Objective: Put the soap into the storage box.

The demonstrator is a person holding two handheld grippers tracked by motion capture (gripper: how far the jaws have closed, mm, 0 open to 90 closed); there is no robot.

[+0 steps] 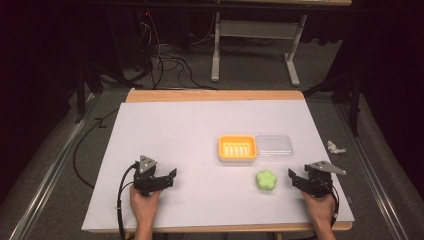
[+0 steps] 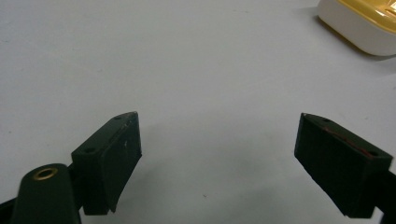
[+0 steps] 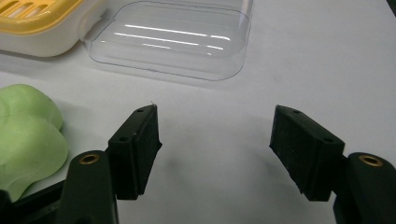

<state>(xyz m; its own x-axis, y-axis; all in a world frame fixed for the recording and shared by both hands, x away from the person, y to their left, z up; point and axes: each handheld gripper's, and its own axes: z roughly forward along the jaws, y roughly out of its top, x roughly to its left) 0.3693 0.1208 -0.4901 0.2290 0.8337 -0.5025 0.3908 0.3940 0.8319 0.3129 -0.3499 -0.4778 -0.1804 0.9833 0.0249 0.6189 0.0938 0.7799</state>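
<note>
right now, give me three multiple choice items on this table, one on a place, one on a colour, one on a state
1. Where does the clear lid lie?
A. beside the soap dish, touching it
B. on top of the soap dish
C. at the table's far edge

2. What colour is the flower-shaped soap?
A. orange
B. green
C. white

3. How does the right claw stand?
A. shut on the soap
B. shut on nothing
C. open, holding nothing

Answers:
1. A, the high view shows lid and dish side by side, edges meeting.
2. B, it shows pale green in the high view and the right gripper view.
3. C, its jaws stand wide apart over bare table, the soap off to one side.
</note>
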